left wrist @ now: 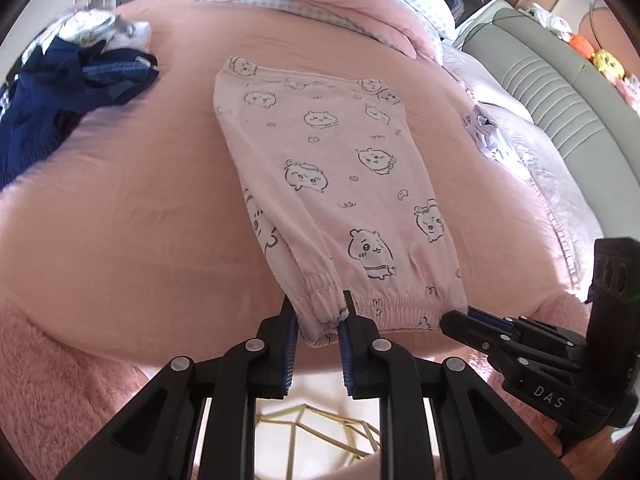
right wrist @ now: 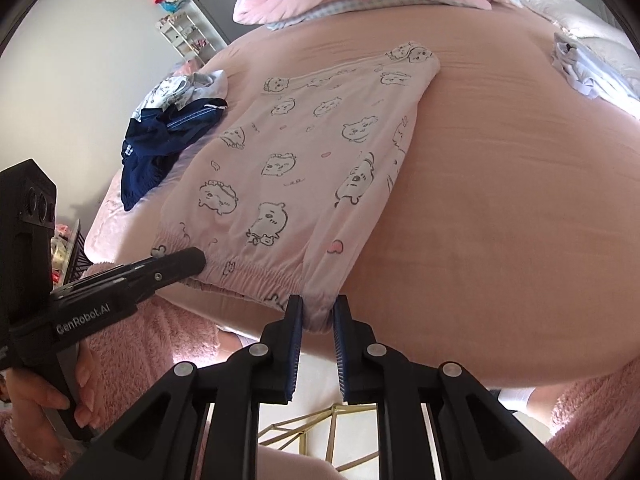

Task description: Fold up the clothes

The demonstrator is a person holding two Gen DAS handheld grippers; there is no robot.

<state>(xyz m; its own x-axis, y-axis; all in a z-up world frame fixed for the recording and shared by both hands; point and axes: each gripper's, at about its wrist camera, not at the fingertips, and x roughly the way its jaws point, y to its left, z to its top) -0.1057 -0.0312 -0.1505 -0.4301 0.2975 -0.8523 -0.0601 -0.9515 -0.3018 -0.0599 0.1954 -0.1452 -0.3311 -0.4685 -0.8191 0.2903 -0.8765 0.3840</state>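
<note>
My left tool [left wrist: 318, 312] and right tool [right wrist: 318, 314] each clamp a waistband corner of the pink pyjama trousers [left wrist: 332, 168], lying on the bed [left wrist: 120, 220] toward 12 o'clock. I should lift both evenly, keeping the hem taut; both point steeply down, probably level with each other

Home bedroom: bed [left wrist: 140, 208], pillows [left wrist: 320, 4].

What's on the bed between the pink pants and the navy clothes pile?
Nothing: bare pink sheet separates pink pants and navy pile, clearest in the left wrist view.
</note>
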